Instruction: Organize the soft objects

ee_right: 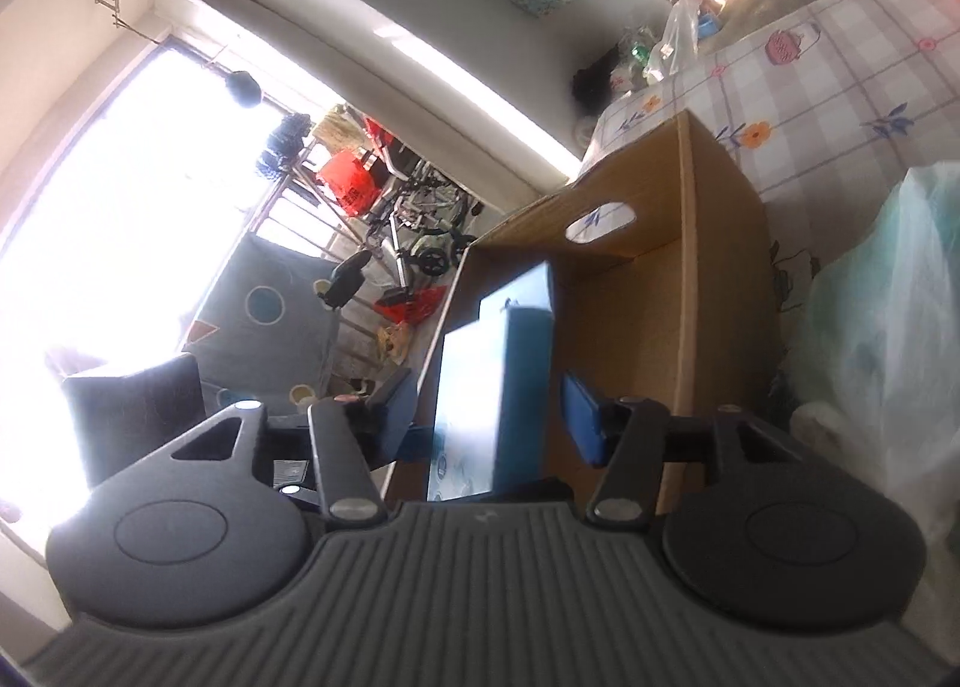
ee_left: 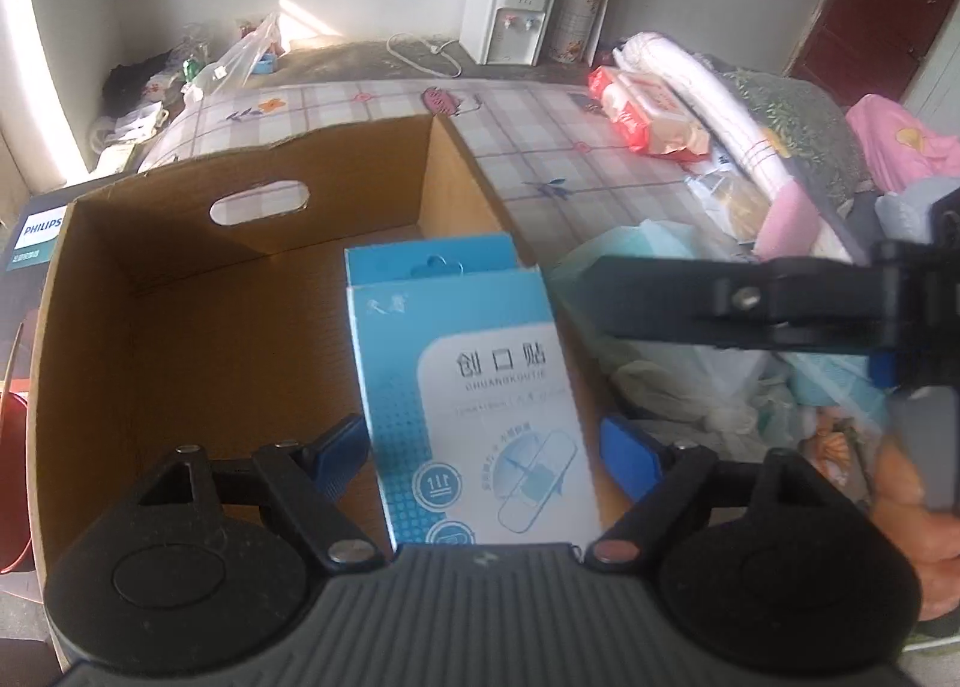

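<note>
Plaster box [ee_left: 474, 393]: a blue-and-white carton of adhesive plasters, held over the open cardboard box [ee_left: 180, 339], its top flap standing up at the far end; in the right wrist view the same carton [ee_right: 492, 381] is seen edge-on, above the cardboard box [ee_right: 708, 279].
Left gripper [ee_left: 483, 450]: its blue pads are set apart, one on each side of the carton; a gap is visible at each pad, so no clamping is judged to be made by it.
Right gripper [ee_right: 489, 417]: reaches in from the right in the left wrist view; its pads stand close on either side of the carton's narrow edge, but contact is not shown clearly, so whether it is clamped cannot be told.
Cardboard box: brown, with an oval handle hole in the far wall; its floor appears bare where visible.
Surroundings: a checked bedsheet [ee_left: 540, 147] lies beyond; a red-and-white wipes pack [ee_left: 648, 117] and heaped fabrics and bags [ee_left: 690, 339] lie to the right.
Step in hand: the carton is judged to be on its way into the cardboard box.
Next move: a lowering to the box floor would be called for, then release; after that a further item from the right-hand heap could be fetched.
</note>
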A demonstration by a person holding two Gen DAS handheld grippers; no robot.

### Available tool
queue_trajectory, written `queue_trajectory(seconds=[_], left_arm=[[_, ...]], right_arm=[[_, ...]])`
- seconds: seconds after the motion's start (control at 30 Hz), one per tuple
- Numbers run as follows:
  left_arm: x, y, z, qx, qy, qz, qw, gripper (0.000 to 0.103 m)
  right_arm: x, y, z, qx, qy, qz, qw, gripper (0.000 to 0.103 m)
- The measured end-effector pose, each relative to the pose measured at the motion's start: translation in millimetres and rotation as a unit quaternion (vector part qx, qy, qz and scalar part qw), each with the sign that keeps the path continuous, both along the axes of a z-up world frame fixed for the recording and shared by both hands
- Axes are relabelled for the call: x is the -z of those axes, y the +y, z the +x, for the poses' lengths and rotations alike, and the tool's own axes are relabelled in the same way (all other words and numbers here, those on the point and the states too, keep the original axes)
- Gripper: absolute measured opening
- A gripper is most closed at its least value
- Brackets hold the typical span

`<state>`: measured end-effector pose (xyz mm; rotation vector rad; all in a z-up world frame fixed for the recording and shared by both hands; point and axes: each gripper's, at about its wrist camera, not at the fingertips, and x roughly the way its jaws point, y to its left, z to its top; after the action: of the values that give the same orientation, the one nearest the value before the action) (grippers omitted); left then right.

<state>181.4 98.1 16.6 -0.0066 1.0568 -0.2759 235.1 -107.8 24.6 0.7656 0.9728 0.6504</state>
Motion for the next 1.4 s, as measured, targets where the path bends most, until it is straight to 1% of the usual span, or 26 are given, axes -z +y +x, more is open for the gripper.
queue_trajectory(seconds=[0.03,0.1,0.13,0.2,0.27,0.3,0.37,0.43,0.53,0.57,0.63,0.7,0.77,0.8,0.9,1.03,1.13,1.3,1.37,1.4], left_arm=[[18.0,4.9,13.2,-0.007,0.02,0.009,0.9997,0.089],[46.0,12.7,31.7,-0.026,0.062,0.018,0.9976,0.089],[62.2,19.6,38.5,-0.041,0.089,0.021,0.995,0.086],[78.7,28.5,44.8,-0.058,0.119,0.009,0.9911,0.085],[85.8,33.7,43.2,-0.055,0.131,-0.002,0.9898,0.085],[88.3,33.6,42.0,-0.049,0.136,0.001,0.9895,0.085],[93.8,30.5,39.7,-0.036,0.154,0.017,0.9873,0.086],[99.8,26.6,36.0,-0.022,0.175,0.022,0.984,0.086],[109.3,15.8,31.6,-0.008,0.189,0.047,0.9808,0.084],[109.2,11.3,30.1,-0.003,0.182,0.059,0.9816,0.085],[110.4,1.1,29.4,0.003,0.18,0.087,0.9799,0.084],[110.4,-5.2,28.9,-0.005,0.18,0.101,0.9784,0.083],[108.6,-10.1,28.9,-0.013,0.176,0.111,0.9781,0.075],[106.4,-11.1,29.4,-0.018,0.172,0.112,0.9785,0.073],[101.4,-7.6,37.3,-0.048,0.175,0.089,0.9793,0.072],[97.2,-3.5,46.5,-0.078,0.168,0.08,0.9794,0.072],[94.2,-3.5,53.9,-0.083,0.154,0.074,0.9819,0.072],[94.8,-0.3,79.7,-0.1,0.123,0.069,0.985,0.072],[94.0,2.7,88.3,-0.108,0.108,0.053,0.9868,0.072],[98.0,6.1,97.0,-0.109,0.102,0.044,0.9879,0.072]], right_arm=[[4.8,-7.0,1.4,0.011,0.006,-0.002,1.0,0.054],[14.5,-21.9,-0.3,0.021,0.02,0.011,1.0,0.054],[17.0,-28.9,-3.1,0.025,0.024,0.011,0.999,0.054],[21.3,-42.1,-11.4,0.033,0.025,0.002,0.999,0.055],[23.7,-55.3,-21.4,0.039,0.024,0.0,0.999,0.055],[23.4,-60.4,-25.0,0.043,0.024,0.001,0.999,0.055],[26.1,-72.5,-34.1,0.05,0.024,0.007,0.998,0.055],[28.1,-81.1,-40.4,0.059,0.024,0.011,0.998,0.055],[31.7,-89.2,-44.7,0.067,0.024,0.015,0.997,0.055],[33.6,-91.6,-45.0,0.071,0.026,0.016,0.997,0.055],[36.1,-94.2,-45.7,0.075,0.029,0.018,0.997,0.055],[38.9,-97.0,-46.4,0.079,0.033,0.021,0.996,0.055],[40.5,-99.3,-47.5,0.084,0.037,0.024,0.996,0.055],[40.7,-100.7,-48.7,0.085,0.038,0.025,0.995,0.055],[40.9,-101.9,-49.7,0.088,0.041,0.026,0.995,0.055],[42.1,-104.4,-50.1,0.091,0.043,0.025,0.995,0.055],[43.1,-107.2,-50.4,0.095,0.045,0.026,0.994,0.055],[48.8,-111.2,-51.3,0.1,0.051,0.024,0.993,0.055],[51.5,-111.7,-51.1,0.101,0.055,0.024,0.993,0.055],[52.0,-111.6,-51.1,0.101,0.056,0.024,0.993,0.055]])
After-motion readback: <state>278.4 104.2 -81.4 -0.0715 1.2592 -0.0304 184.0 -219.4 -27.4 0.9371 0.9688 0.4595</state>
